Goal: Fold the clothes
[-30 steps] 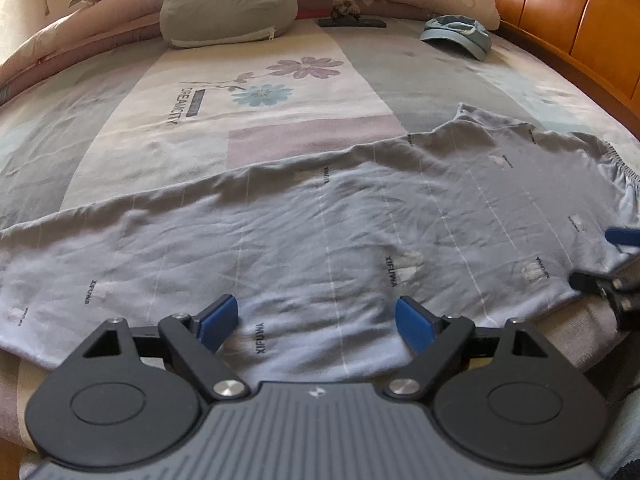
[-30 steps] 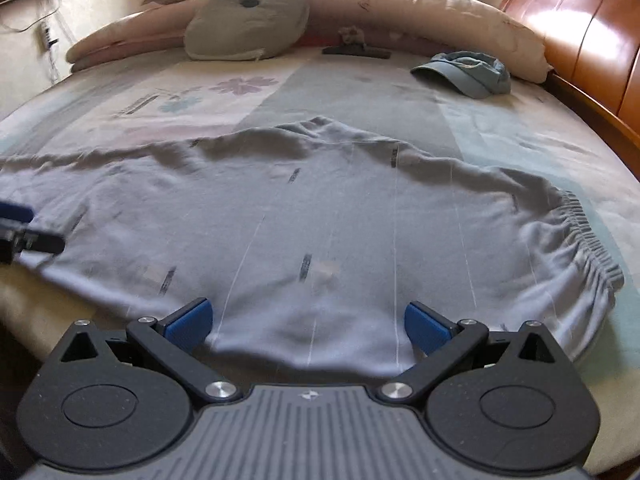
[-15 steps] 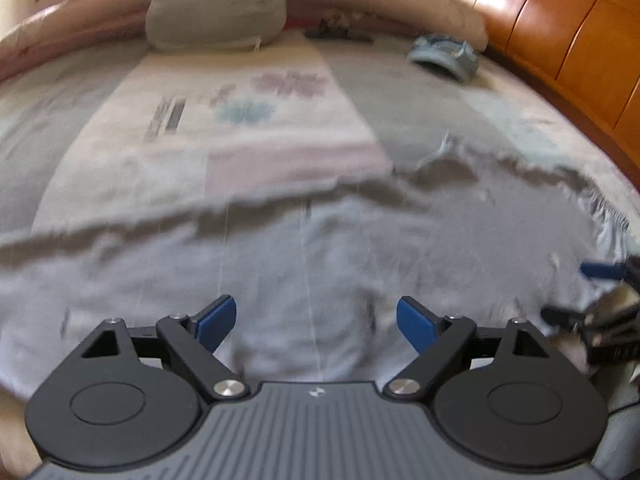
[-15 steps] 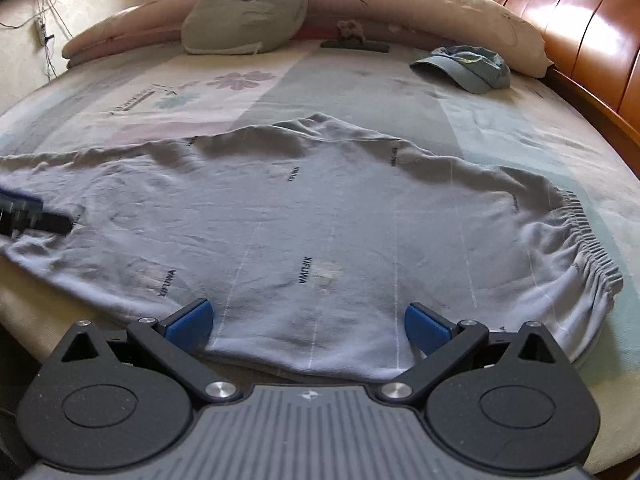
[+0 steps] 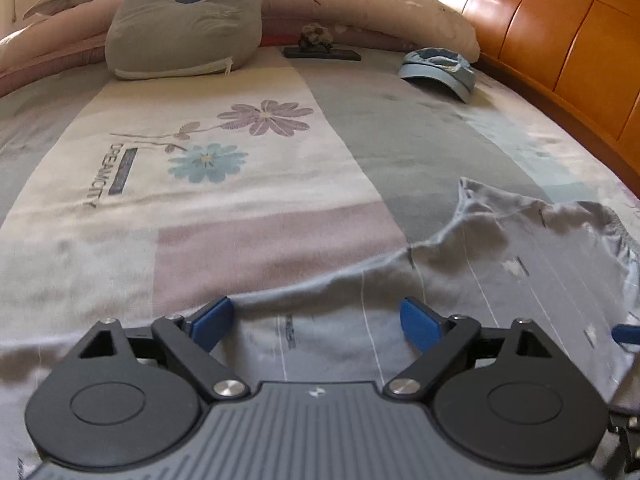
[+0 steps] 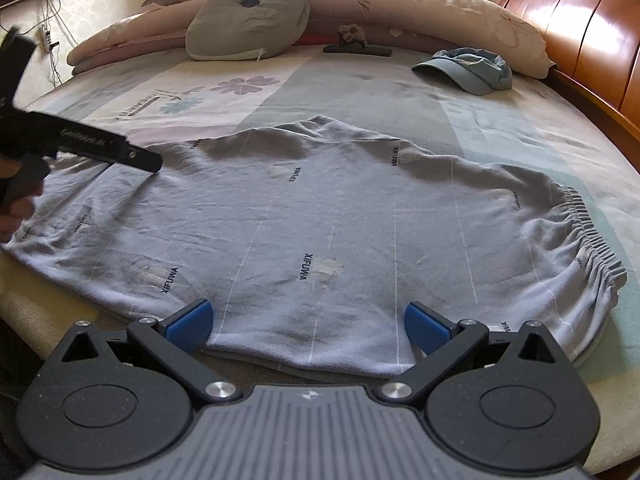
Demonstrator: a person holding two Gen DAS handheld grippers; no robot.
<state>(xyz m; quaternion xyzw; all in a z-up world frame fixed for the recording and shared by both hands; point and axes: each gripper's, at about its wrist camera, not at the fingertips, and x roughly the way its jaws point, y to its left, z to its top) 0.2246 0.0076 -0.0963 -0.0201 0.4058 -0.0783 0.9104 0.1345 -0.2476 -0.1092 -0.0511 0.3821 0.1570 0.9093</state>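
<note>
- The left gripper point(image 5: 316, 322) has its jaws wide and opening further; the far edge of the grey trousers point(image 6: 320, 220) runs between its blue pads point(image 5: 210, 324), but the pads do not press on the cloth.
- The right gripper point(image 6: 308, 324) also stands wide apart, with the near hem of the trousers lying between its pads, and nothing is gripped.
- In the right wrist view, a hand point(image 6: 16, 200) at the far left edge holds the left gripper's black body, whose tip reaches over the trousers' upper left part.
- The trousers lie spread flat across the near part of the bed sheet point(image 6: 360, 92), legs to the left, the gathered elastic waistband point(image 6: 584, 232) to the right.
- Beyond them on the sheet's pale panel are printed flowers point(image 5: 264, 116).
- A grey cushion point(image 6: 248, 20) leans against the rolled quilt point(image 6: 440, 8) at the far side.
- Further right, a blue cap point(image 6: 468, 70) sits on the sheet.
- A wooden headboard point(image 6: 592, 40) runs along the right edge.
</note>
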